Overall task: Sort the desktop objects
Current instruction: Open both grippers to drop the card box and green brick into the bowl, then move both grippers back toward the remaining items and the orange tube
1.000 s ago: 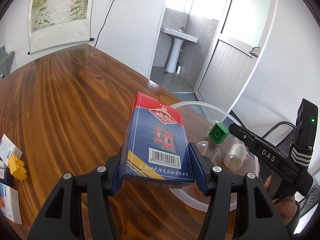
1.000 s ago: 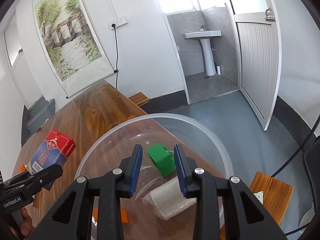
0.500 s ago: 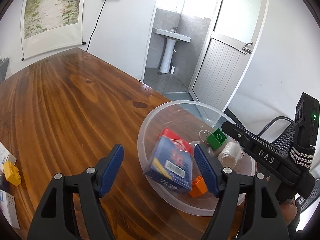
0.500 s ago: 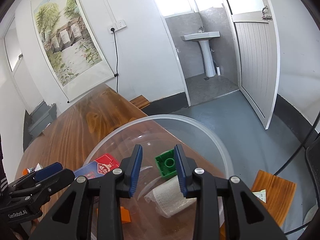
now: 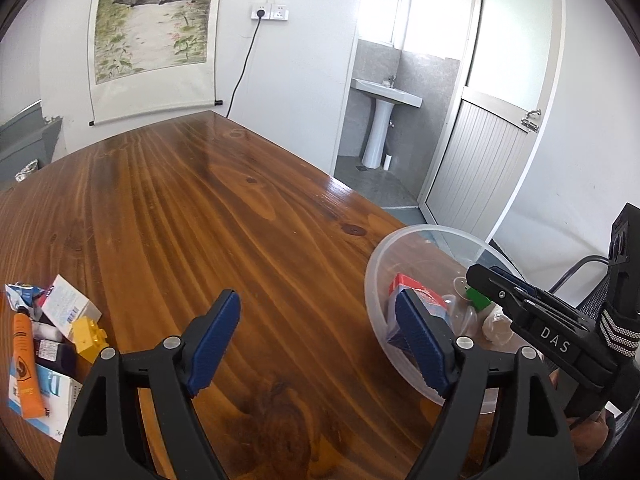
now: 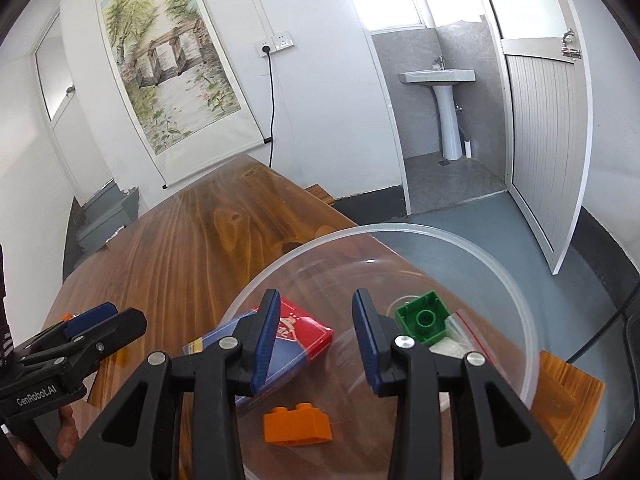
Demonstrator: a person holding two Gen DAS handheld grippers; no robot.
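A: The yellow brick (image 5: 89,339), which way is it from you?

B: From my left claw (image 5: 316,344), which is wide and holds nothing, it lies low to the left, in the pile near the table (image 5: 224,216) edge, touching a white box (image 5: 69,307), just beside the orange tube (image 5: 25,364). Its long axis, I cannot tell.

A: And the right claw (image 6: 315,338)?

B: It is half open and empty, above the clear bowl (image 6: 516,280), with the card box (image 6: 280,344) inside. The pile is well apart, so I judge the left is nearer.
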